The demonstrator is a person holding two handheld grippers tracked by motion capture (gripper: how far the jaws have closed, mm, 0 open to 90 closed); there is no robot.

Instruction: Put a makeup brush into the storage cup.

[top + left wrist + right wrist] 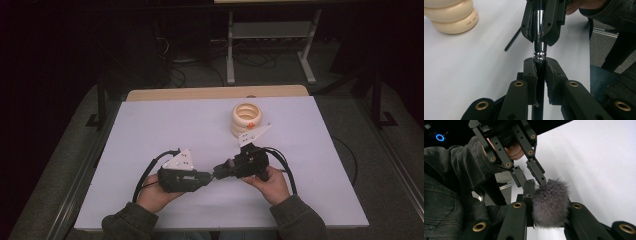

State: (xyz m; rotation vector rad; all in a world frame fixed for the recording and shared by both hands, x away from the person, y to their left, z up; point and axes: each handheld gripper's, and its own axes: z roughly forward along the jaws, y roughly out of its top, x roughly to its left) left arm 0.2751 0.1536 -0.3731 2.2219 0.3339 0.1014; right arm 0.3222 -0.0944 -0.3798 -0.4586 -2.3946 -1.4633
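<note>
With both grippers meeting mid-table | my left gripper (539, 65) pinches the brush (539, 37) handle | right gripper (549, 202) squeezes its bristles | pulling apart looks undone

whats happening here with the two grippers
A person at a white table holds a hand-held gripper in each hand and has brought the two tip to tip. Both grip one makeup brush: the left hand-held gripper is shut on its handle, and the right hand-held gripper is clamped on the fluffy grey head, with the metal collar bridging the gap. A cream stack of rings stands untouched further back.
</note>
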